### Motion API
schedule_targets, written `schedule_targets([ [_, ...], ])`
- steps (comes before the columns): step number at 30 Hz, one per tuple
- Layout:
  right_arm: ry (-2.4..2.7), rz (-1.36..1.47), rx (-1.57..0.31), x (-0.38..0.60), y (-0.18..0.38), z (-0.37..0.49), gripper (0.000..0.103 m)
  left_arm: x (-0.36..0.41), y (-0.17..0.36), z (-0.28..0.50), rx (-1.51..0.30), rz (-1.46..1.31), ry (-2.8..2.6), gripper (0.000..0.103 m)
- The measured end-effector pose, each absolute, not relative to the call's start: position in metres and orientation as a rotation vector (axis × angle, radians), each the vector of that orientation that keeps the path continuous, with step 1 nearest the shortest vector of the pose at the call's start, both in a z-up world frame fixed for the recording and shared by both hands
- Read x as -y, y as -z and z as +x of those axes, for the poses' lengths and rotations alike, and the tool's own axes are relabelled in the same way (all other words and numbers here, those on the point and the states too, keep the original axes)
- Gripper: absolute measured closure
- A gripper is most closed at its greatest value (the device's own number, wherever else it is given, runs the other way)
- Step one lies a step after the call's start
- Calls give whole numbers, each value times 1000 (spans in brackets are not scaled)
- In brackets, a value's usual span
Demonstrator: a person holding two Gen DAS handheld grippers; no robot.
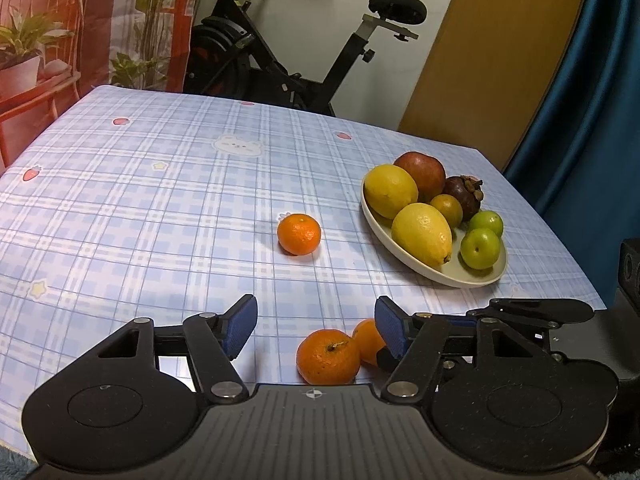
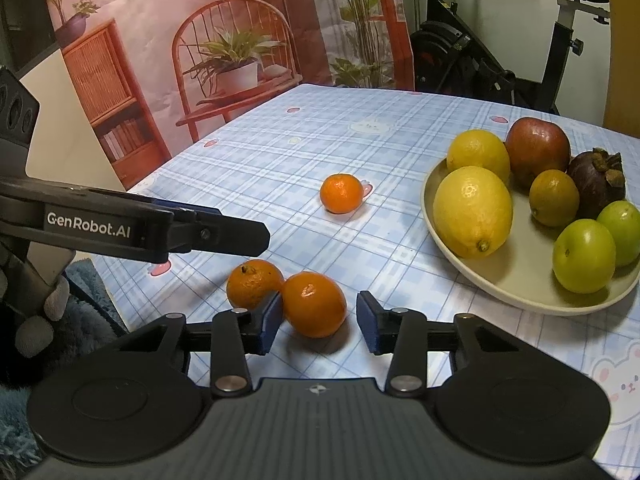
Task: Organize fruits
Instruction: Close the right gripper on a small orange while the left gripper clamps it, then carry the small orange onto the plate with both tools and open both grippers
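Note:
Three tangerines lie on the blue checked tablecloth. My right gripper (image 2: 320, 322) is low around the nearest tangerine (image 2: 314, 304). Its left pad (image 2: 270, 322) touches the fruit, and a narrow gap shows at its right pad (image 2: 368, 326). A second tangerine (image 2: 254, 284) rests against the first, under the tip of my left gripper (image 2: 256, 240). In the left wrist view my left gripper (image 1: 316, 330) stands open, above that same tangerine (image 1: 328, 356). The third tangerine (image 1: 299, 234) sits alone mid-table. A beige plate (image 2: 500, 300) at the right holds lemons, an apple, a mangosteen and green fruits.
The plate's rim (image 1: 440, 276) lies close to the table's right edge. An exercise bike (image 1: 304, 60) and a printed backdrop (image 2: 200, 60) stand behind the far edge. A gloved hand (image 2: 40, 320) grips the left gripper's handle beside the near-left table corner.

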State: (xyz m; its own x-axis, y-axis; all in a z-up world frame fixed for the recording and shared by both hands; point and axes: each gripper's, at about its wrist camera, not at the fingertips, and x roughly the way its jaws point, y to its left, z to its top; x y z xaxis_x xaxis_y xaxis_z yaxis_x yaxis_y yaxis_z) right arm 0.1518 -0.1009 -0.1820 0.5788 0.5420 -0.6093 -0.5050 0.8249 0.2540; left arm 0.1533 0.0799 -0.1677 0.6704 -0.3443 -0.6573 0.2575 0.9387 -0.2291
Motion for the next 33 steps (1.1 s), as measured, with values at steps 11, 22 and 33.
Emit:
schedule_targets([
  [11, -613, 87, -718, 108, 183, 151, 59, -76, 170, 154, -771, -111, 350, 42],
  [22, -643, 21, -725, 96, 191, 149, 64, -63, 172, 153, -779, -68, 382, 44],
  [33, -553, 26, -709, 112, 195, 154, 64, -22, 169, 170, -834, 27, 528, 44],
])
